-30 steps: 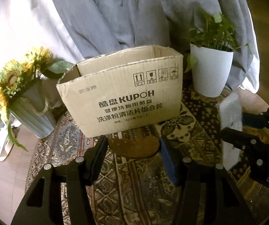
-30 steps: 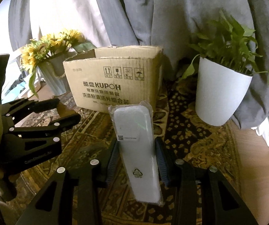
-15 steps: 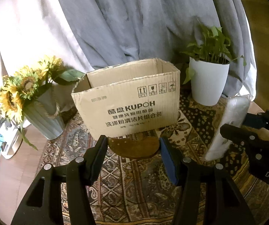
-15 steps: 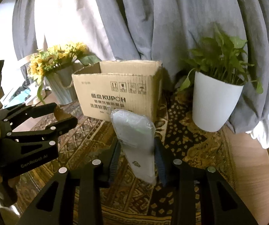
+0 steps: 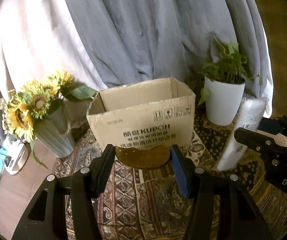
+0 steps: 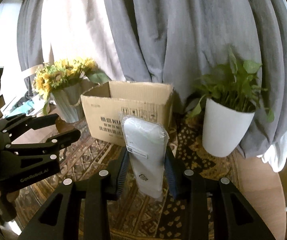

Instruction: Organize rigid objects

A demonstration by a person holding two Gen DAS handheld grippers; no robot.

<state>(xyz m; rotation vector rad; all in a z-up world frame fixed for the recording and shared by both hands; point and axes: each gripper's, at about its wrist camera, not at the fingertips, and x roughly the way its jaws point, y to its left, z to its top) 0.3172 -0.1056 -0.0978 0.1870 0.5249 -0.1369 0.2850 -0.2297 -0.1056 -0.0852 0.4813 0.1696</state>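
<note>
An open cardboard box (image 5: 143,120) with printed lettering stands on the patterned cloth, just beyond both grippers. My left gripper (image 5: 142,150) is shut on a flat brown wooden piece (image 5: 143,158), held crosswise in the air in front of the box's near wall. My right gripper (image 6: 146,154) is shut on a long white item in clear plastic wrap (image 6: 143,136), which stands nearly upright and leans toward the box (image 6: 127,108). In the left wrist view the wrapped item (image 5: 245,126) shows at the right, between the right gripper's fingers (image 5: 263,142). The box's floor is hidden.
A ribbed vase of sunflowers (image 5: 53,134) stands left of the box. A white pot with a green plant (image 5: 223,102) stands to its right. Grey and white curtains hang close behind. The patterned cloth (image 5: 143,200) covers a round wooden table (image 6: 259,180).
Both grippers have risen with their loads, so the box sits lower and farther in both views. The wrapped item has come off the cloth and tipped more upright.
</note>
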